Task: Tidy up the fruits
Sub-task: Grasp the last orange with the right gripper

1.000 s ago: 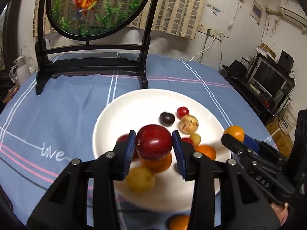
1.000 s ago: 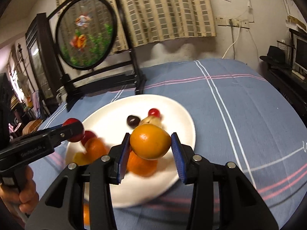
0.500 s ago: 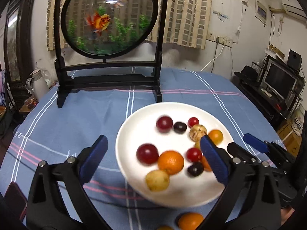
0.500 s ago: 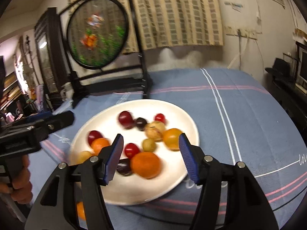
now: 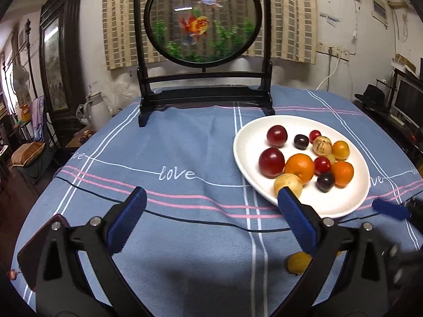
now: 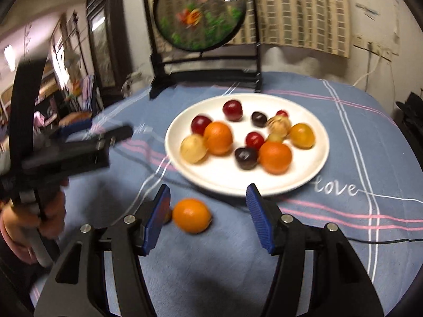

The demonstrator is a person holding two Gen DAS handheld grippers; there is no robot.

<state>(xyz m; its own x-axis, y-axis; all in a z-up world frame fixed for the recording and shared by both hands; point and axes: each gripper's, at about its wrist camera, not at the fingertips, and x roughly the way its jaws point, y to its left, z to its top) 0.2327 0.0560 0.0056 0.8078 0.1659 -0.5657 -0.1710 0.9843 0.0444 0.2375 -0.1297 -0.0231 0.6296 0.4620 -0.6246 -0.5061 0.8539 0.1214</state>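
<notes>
A white plate (image 5: 343, 200) on the blue cloth holds several fruits, among them a red plum (image 5: 271, 162) and an orange (image 5: 300, 167). My left gripper (image 5: 208, 198) stands wide open over bare cloth to the left of the plate, with nothing between its fingers. A small yellow fruit (image 5: 298, 262) lies on the cloth behind its right finger. In the right wrist view the plate (image 6: 224, 174) lies just ahead of my right gripper (image 6: 208, 192), which is open. A loose orange (image 6: 191, 215) rests on the cloth between its fingers, near the left pad, and neither pad presses on it.
A round fish screen on a black stand (image 5: 205, 18) stands at the back of the table. A dark phone (image 5: 39, 243) lies at the near left edge. A white kettle (image 5: 97, 111) sits beyond the table. A person's hand (image 6: 39, 224) holds the left gripper.
Both grippers opened and let go of their fruit, the left a red plum and the right an orange, onto the plate. Both pulled back, and the left swung away to the left.
</notes>
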